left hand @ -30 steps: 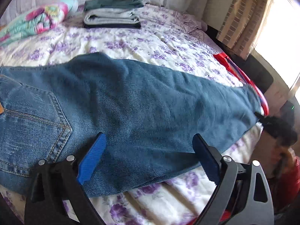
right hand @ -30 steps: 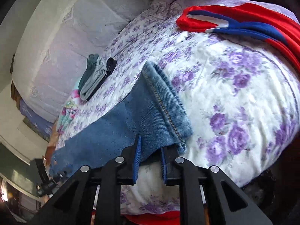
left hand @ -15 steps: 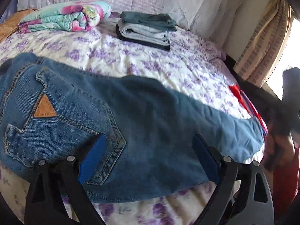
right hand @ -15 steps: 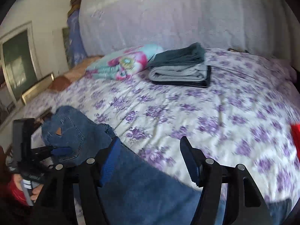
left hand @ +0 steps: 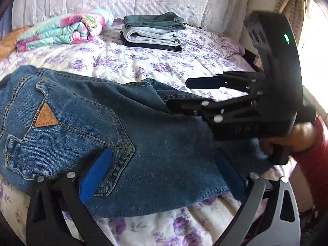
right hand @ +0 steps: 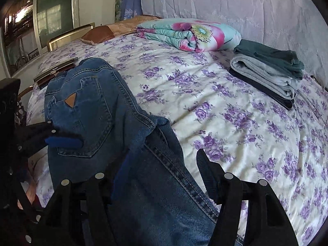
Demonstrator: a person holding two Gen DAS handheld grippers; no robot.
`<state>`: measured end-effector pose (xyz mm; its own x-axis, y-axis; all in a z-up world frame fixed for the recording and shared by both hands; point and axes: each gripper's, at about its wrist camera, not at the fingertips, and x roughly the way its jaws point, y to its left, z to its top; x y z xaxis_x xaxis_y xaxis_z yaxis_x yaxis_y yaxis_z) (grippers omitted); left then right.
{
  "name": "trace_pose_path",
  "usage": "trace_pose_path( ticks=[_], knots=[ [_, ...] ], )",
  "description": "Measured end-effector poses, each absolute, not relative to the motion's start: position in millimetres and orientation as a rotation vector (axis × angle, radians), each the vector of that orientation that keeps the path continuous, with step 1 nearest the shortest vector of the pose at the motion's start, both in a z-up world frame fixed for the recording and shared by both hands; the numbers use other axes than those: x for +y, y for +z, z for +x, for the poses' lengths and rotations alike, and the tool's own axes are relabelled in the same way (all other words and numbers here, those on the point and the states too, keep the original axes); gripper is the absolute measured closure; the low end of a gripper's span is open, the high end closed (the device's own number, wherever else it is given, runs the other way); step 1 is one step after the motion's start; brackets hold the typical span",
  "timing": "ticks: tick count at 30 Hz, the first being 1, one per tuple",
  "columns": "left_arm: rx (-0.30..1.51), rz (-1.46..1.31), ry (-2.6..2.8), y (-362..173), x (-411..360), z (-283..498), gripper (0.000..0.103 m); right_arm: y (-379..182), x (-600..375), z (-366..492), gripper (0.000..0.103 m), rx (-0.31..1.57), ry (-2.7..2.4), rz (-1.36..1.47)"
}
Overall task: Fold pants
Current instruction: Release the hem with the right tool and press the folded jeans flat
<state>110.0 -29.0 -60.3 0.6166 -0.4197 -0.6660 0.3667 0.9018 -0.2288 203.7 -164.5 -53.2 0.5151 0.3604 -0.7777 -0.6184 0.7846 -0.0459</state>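
Since half a second ago the right gripper [left hand: 180,92] has swung in over the jeans [left hand: 123,139] and the leg end has come across toward the seat, so the denim now lies doubled on the floral bedspread [left hand: 127,63]. Nearest the left wrist camera, the left gripper [left hand: 164,172] hovers over the near edge of the jeans with its blue fingers spread wide and nothing between them; one sits over the back pocket, the other over the fold side. Just beyond, the right gripper also stands spread, its lower finger low over the folded-over leg, though whether it touches the cloth I cannot tell. With both grippers holding nothing, the loose top layer could slide or spring back off the seat, and its hem already lies bunched and skewed past the leather patch [left hand: 45,116], so pressing it now may set a crooked fold. Farther back from the jeans, the stack of folded clothes [left hand: 152,31] and the rolled flowered blanket [left hand: 65,30] sit well apart, out of harm.
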Motion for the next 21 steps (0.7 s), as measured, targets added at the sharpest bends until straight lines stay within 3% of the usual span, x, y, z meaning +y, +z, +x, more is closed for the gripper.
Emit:
trace_pose_path(
  ticks=[7,12,16,21],
  knots=[
    [0.785,-0.073,-0.453,-61.0,-27.9,110.0,0.005,-49.7,-168.9,240.5,0.038,0.832,0.558,-0.349],
    [0.785,-0.077,-0.456,-62.2,-28.0,110.4,0.005,-66.8,-163.4,254.0,0.038,0.94,0.603,-0.362],
    [0.794,-0.086,-0.449,-61.9,-27.9,110.6,0.005,-65.3,-141.3,250.6,0.042,0.879,0.609,-0.471],
    [0.805,-0.093,-0.442,-61.9,-28.0,113.4,0.005,-71.0,-163.4,288.5,0.047,0.89,0.443,-0.368]
  ],
)
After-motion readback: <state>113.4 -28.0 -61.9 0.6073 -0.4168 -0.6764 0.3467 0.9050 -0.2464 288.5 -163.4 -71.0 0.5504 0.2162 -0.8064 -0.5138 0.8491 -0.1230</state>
